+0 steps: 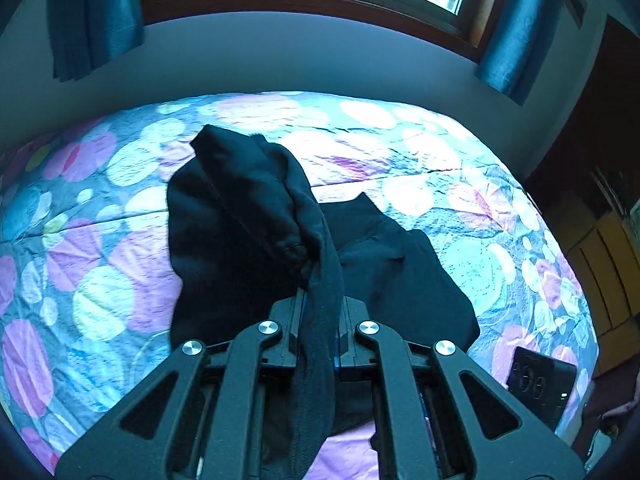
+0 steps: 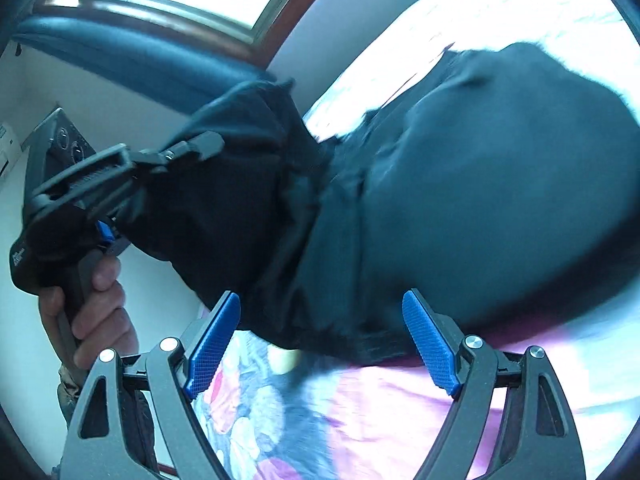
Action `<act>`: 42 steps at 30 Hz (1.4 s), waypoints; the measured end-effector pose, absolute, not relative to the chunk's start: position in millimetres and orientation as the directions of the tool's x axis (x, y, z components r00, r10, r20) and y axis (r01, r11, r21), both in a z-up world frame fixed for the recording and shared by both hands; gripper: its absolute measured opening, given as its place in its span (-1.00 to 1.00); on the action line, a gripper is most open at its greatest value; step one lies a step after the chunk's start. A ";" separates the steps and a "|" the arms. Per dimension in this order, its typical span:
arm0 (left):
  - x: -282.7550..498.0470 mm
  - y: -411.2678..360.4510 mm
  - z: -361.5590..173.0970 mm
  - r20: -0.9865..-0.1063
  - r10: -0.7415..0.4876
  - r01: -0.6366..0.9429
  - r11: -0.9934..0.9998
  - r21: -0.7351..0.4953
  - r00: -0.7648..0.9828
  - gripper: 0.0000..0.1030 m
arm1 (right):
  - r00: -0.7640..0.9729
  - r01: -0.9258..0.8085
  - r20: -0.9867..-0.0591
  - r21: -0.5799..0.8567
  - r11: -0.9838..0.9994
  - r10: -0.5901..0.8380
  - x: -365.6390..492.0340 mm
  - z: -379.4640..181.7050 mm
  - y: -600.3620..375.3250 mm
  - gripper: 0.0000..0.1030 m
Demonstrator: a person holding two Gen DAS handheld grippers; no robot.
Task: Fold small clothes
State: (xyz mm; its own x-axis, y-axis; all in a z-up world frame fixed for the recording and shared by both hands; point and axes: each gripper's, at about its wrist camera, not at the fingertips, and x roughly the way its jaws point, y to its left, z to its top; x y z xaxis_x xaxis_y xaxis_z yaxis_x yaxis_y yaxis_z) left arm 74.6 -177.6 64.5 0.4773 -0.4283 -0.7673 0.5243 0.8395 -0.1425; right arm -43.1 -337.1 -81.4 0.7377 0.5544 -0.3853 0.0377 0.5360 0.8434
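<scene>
Black garment [image 1: 240, 216]: 1 small dark piece of clothing, partly lifted off the patterned bedspread [image 1: 100, 264], partly trailing on it.

Left gripper [image 1: 318, 300]: its 2 fingers are pressed together on a bunched band of the cloth, which passes between them and hangs down over the mechanism. The right wrist view confirms this from the side: the left gripper [image 2: 120, 176] is raised above the bed, held by the person's hand [image 2: 96, 312], with fabric draped from it.

Right gripper [image 2: 320, 340]: its 2 blue-padded fingers [image 2: 214, 340] stand spread wide apart, with nothing between them. The lower edge of the garment [image 2: 480, 200] lies just ahead of them, not touching either pad as far as can be seen. This view is blurred.

Risks noted:
1. The left grip holds a gathered wad, not a flat edge. A fold made from this hold would likely come out twisted or lumpy.
2. Cloth hangs over the left gripper's linkage; it may snag on release.
3. The right fingers, closing where they now point, may catch several layers, or the bedspread beneath, since the hem sits close to the cover.
4. The trailing part on the bed may drag and crease if lifted from 1 side only.

A small dark device [image 1: 540, 380] rests near the bed's edge, well clear of the garment.
</scene>
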 end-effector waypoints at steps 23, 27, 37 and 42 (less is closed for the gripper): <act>41.0 -326.1 -49.9 -0.786 -0.251 0.532 0.839 0.115 0.565 -0.72 | 0.828 0.186 -0.366 0.894 0.408 0.425 -130.4 -117.5 -444.9 0.59; 41.2 -320.9 -50.5 -0.786 -0.295 0.550 0.832 0.068 0.544 -0.64 | 0.832 0.192 -0.367 0.894 0.405 0.417 -136.4 -115.7 -446.2 0.59; 5.9 -307.3 -25.1 -0.693 -0.435 0.607 0.795 0.005 0.575 -0.19 | 0.857 0.224 -0.363 0.901 0.371 0.365 -159.4 -117.8 -479.0 0.60; -31.0 -251.8 4.8 -0.608 -0.546 0.606 0.785 -0.129 0.577 0.07 | 0.860 0.209 -0.348 0.907 0.366 0.372 -166.8 -109.0 -488.5 0.60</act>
